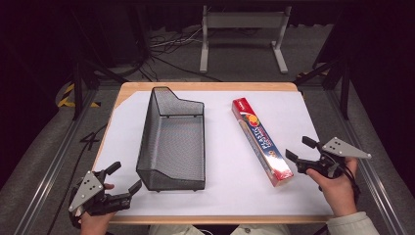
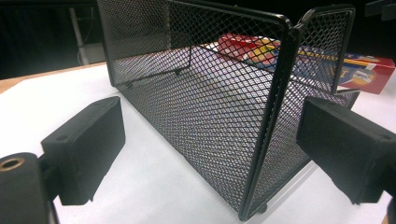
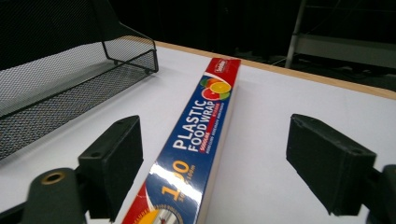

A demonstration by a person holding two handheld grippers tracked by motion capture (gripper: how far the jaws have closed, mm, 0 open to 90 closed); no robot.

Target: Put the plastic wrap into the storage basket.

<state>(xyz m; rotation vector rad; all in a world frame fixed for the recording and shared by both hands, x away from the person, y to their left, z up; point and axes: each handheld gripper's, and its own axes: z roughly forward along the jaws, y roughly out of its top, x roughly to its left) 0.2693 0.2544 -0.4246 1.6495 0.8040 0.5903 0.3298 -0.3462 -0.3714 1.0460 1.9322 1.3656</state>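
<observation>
The left gripper [image 1: 122, 179] sits at the near left corner of the desk [image 1: 220, 88], jaws spread wide with nothing between them. Just ahead of its jaws and slightly to their right stands the black mesh basket [image 1: 171, 142], its near corner almost level with the fingertips but not touching them. The left gripper view brings that corner close up: the basket [image 2: 210, 116] rises between and beyond the two black jaws, and through its mesh part of a red box shows, its print too broken up by the wire to read.

To the right of the basket lies the plastic wrap box [image 1: 261, 141], long and narrow, flat on the white desk cover, its near end just left of the right gripper [image 1: 300, 149]. That gripper's jaws stand apart and hold nothing. From above, the lettering on the box is too small to make out. The right gripper view reads it plainly: "PLASTIC FOOD WRAP" in white on blue, a large yellow "100" nearer the jaws, and fruit pictures at the red far end. There the box [image 3: 201, 140] runs away from between the open jaws, closer to the left one, clear of both pads.
</observation>
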